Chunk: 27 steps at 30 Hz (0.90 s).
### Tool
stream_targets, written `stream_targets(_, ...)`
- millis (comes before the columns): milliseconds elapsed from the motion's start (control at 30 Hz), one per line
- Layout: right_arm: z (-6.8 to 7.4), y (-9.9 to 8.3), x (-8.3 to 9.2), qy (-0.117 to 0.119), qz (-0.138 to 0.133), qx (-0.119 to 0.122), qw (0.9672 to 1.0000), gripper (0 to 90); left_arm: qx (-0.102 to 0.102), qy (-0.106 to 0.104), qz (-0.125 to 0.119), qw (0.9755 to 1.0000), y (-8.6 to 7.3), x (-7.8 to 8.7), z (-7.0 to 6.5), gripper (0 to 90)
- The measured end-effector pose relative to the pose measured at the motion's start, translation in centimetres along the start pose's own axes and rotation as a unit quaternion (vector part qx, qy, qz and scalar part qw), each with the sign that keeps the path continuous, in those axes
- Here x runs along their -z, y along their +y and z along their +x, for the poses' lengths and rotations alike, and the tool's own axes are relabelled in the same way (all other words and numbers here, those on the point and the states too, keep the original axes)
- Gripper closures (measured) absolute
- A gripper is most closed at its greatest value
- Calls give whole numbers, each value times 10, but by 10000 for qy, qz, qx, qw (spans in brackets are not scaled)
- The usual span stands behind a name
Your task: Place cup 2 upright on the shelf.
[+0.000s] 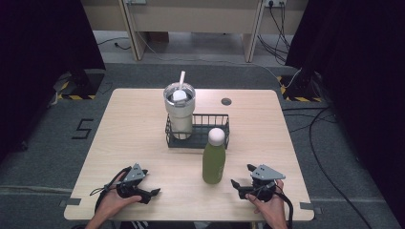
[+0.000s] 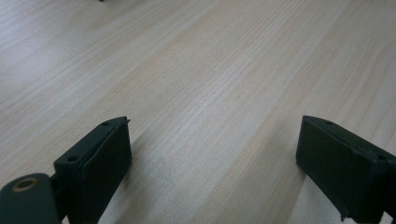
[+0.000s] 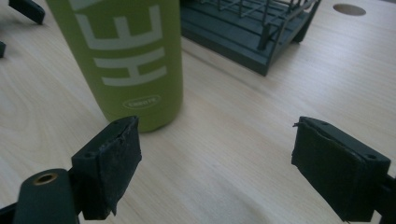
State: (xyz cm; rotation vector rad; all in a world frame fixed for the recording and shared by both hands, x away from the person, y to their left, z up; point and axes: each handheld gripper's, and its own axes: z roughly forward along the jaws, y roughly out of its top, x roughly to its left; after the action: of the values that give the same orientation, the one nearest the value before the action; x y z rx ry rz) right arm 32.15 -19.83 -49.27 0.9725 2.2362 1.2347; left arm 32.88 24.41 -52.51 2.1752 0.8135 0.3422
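A green bottle (image 1: 213, 160) with a white cap stands upright on the wooden table (image 1: 143, 138), just in front of a black wire basket (image 1: 220, 125). A steel tumbler (image 1: 179, 112) with a white straw stands in the basket's left half. My right gripper (image 1: 242, 175) lies low to the right of the bottle, held in a hand. In the right gripper view its jaws (image 3: 217, 149) stand wide apart with nothing between them, and the bottle (image 3: 126, 56) is just beyond the left jaw. My left gripper (image 1: 152, 193), near the front left edge, is open (image 2: 215, 149) over bare wood.
A round cable hole (image 1: 226, 101) sits in the table behind the basket (image 3: 243, 28). Dark curtains hang on both sides, and cables run over the grey floor at the right. The table's front edge lies right under both hands.
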Motion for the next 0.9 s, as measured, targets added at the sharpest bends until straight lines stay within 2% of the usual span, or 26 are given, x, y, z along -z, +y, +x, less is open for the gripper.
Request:
stream_targets(367,15,10,0,335,-330,200,9987,155,5,4,-4,10000,0,0,0,97)
stream_targets(900,29,23,-6,552,-667,337,9957,154,5,1,5,10000,0,0,0,96)
